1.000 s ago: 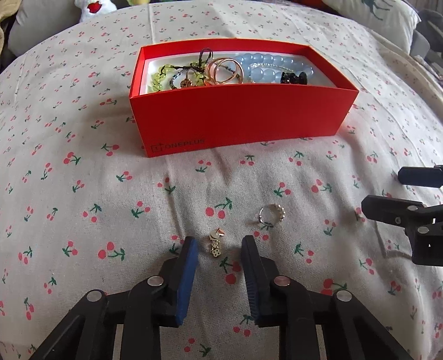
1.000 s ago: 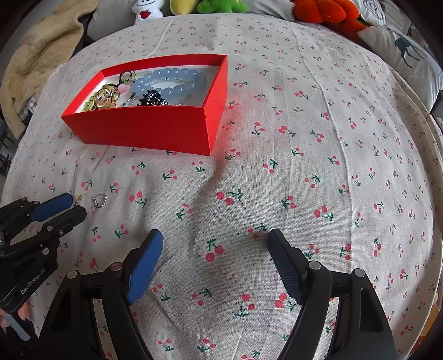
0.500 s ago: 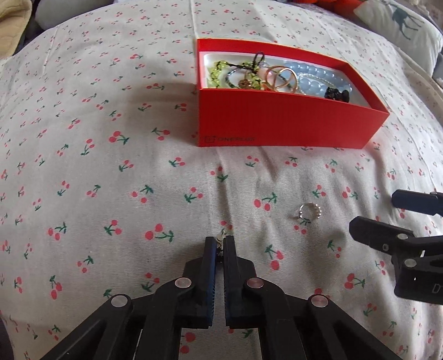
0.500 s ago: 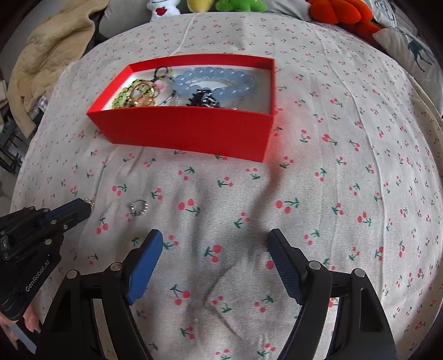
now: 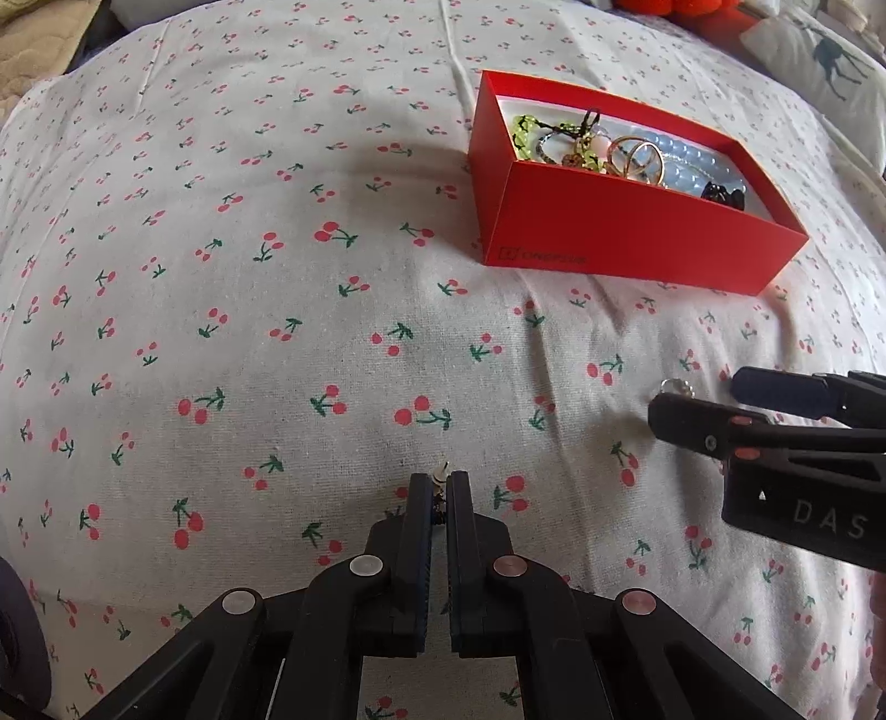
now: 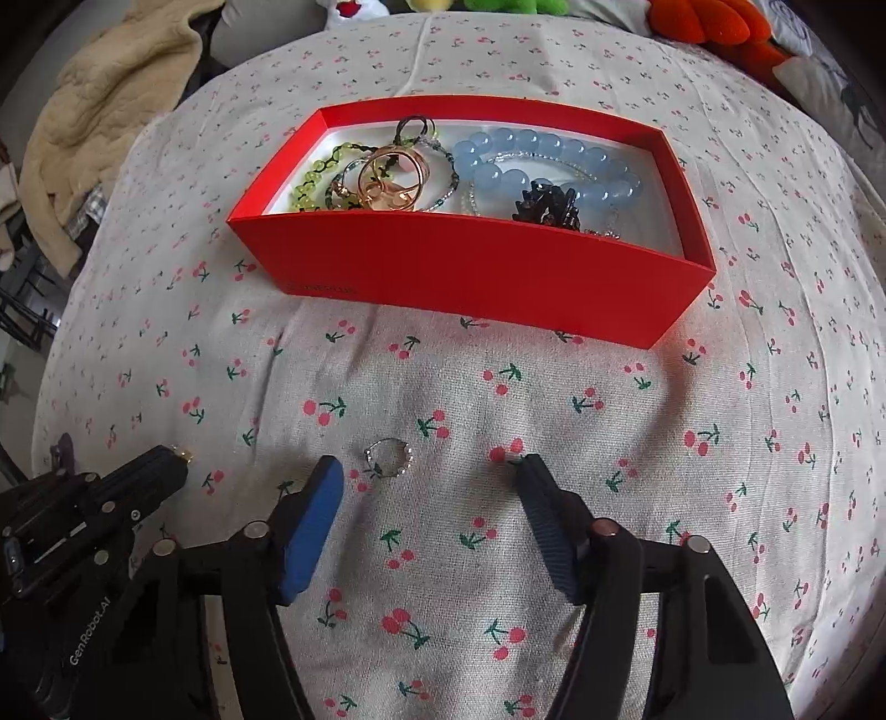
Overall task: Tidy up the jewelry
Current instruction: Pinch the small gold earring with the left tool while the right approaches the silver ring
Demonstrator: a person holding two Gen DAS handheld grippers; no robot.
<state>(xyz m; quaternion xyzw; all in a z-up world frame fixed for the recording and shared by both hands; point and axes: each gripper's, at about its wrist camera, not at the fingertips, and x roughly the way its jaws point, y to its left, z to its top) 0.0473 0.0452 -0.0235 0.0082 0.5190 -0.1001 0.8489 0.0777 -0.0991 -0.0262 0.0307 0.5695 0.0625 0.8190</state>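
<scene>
Below, your left claw [image 5: 439,490] was clenched on a small gold earring [image 5: 441,475], whose pale tip poked out just past the two black fingertips [image 5: 420,487]. In the right wrist view the same claw [image 6: 166,459] appeared at lower left, with a glint of the earring [image 6: 184,456] at its nose. Whether the earring touched the cloth could not be told.

Your right claw [image 6: 429,471] stood released, its blue-padded fingers [image 6: 318,498] spread wide over the cherry-print cloth [image 6: 554,421]. A small silver ring with pearl beads [image 6: 389,457] lay flat on the cloth just ahead of that claw's opening, nearer its left finger than its right and touching neither. From the left wrist view the ring [image 5: 676,386] showed only in part, just beyond the tip of the right claw [image 5: 698,399], which entered from the right edge.

Well ahead of both claws sat the red box [image 6: 470,266], open at the top, resting on the cloth. Inside it, toward its left end, lay a green bead bracelet [image 6: 318,177] and gold rings [image 6: 390,180], piled together. A blue bead bracelet [image 6: 548,160] filled its right half, with a dark hair clip [image 6: 545,207] resting against it. From the left claw the box [image 5: 626,232] lay ahead and to the right, its near corner turned toward the claw.

Beyond the box, at the far edge of the cloth, sat soft toys [image 6: 703,25], and off to the far left a beige blanket [image 6: 105,99].
</scene>
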